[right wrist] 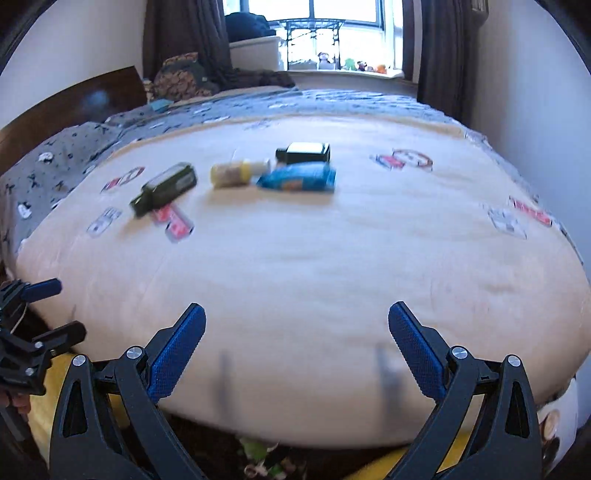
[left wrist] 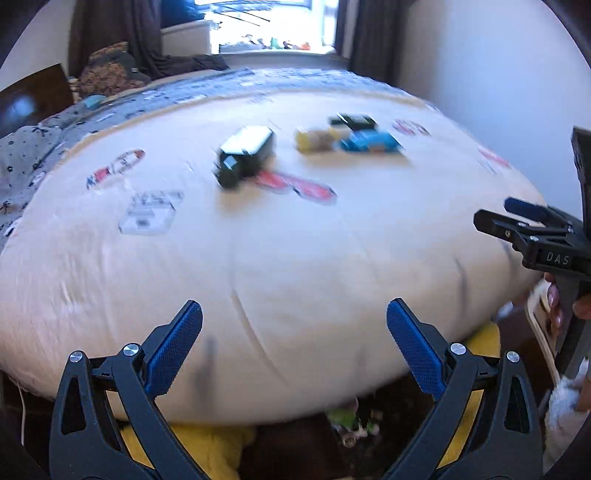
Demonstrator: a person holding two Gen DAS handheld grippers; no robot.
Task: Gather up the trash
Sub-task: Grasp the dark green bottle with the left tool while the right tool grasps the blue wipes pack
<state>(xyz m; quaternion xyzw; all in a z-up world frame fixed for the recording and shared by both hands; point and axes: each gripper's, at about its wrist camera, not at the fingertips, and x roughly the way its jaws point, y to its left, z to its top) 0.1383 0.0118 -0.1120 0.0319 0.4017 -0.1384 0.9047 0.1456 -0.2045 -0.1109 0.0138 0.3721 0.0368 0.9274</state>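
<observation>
Both tongs stand released, jaws spread wide with nothing between the blue pads: the left tongs (left wrist: 294, 343) and the right tongs (right wrist: 296, 345) hang over the near edge of the bed (right wrist: 314, 277), each angled down toward its cream cover. The trash lies in a loose row across the middle of the bed, well apart from both tongs. From the right wrist view, left to right: a dark green bottle (right wrist: 166, 188) lies on its side, partly over a red printed patch on the cover; a small yellow-capped jar (right wrist: 236, 171) lies on its side near it; a blue packet (right wrist: 299, 177) lies flat just beside the jar; a black box (right wrist: 304, 152) sits just behind the packet. Motion blur prevents reading any label. In the left wrist view the right tongs appear at the right edge, with the fingers (left wrist: 554, 302) of the holding hand on the handle below. A grey patterned blanket (right wrist: 74, 155) covers the far left part of the bed, and a window (right wrist: 325, 33) stands beyond it
</observation>
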